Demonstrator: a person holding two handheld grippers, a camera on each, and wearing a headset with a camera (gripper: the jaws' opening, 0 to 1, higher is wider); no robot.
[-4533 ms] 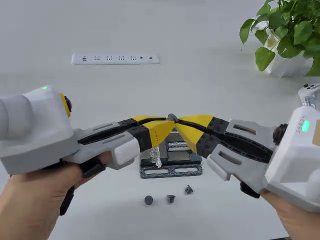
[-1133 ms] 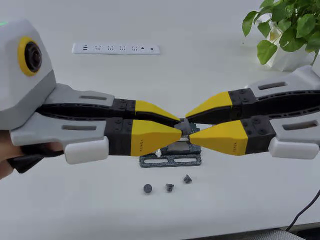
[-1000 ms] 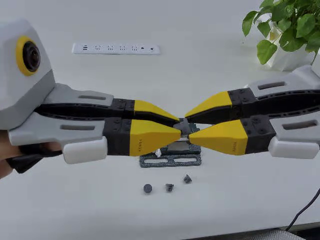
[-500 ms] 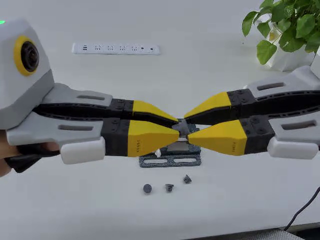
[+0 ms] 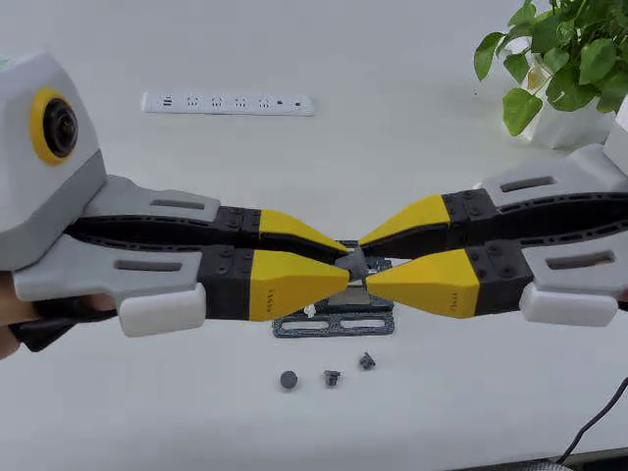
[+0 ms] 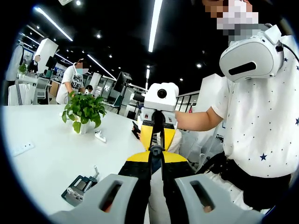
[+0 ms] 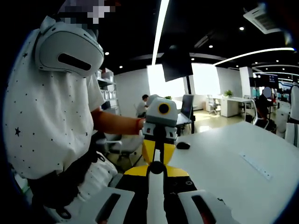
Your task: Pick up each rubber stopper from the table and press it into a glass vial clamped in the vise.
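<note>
Above the vise (image 5: 334,323), one rubber stopper (image 5: 353,263) in two grips

Left gripper (image 5: 342,265) and right gripper (image 5: 367,263) meet tip to tip, jaws of each nearly closed on it. Three loose stoppers (image 5: 332,377) lie on the table (image 5: 147,392) before the vise

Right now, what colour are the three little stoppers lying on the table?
The stoppers are dark grey; the head view shows them best.

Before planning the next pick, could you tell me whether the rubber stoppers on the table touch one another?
Apart: in the head view bare table separates the left stopper, middle stopper and right stopper.
</note>
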